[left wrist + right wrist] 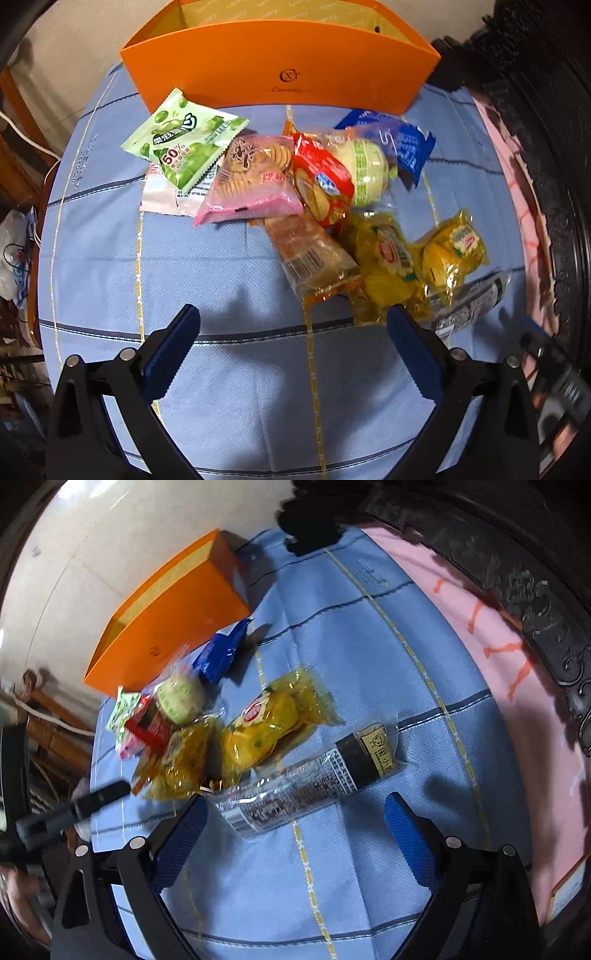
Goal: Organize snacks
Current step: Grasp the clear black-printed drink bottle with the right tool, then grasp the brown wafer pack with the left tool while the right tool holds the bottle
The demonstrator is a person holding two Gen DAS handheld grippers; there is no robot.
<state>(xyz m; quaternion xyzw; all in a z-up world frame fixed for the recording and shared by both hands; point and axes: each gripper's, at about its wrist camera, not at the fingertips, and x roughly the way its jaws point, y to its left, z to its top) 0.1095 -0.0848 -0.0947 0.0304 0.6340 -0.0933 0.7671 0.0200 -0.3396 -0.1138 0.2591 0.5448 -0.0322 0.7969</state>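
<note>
Nothing seems to be sorted yet; the snacks [317, 192] are all lying before the orange box [280, 66]; both hand-held grippers, left [293, 354] and right [295, 834], are hanging wide apart, gripping nothing.

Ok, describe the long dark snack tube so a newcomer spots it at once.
Start at the orange box on the blue cloth, then follow the snack pile towards the right gripper. Nearest it lies the long dark snack tube: the only long cylinder, clear-wrapped, with a yellow label.

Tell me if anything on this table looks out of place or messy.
The snacks lie in a loose heap on the blue cloth instead of in the orange box. The pink cookie pack overlaps its neighbours, and the long dark packet lies apart. Nothing looks spilled or torn. Both tongs are open and empty.
</note>
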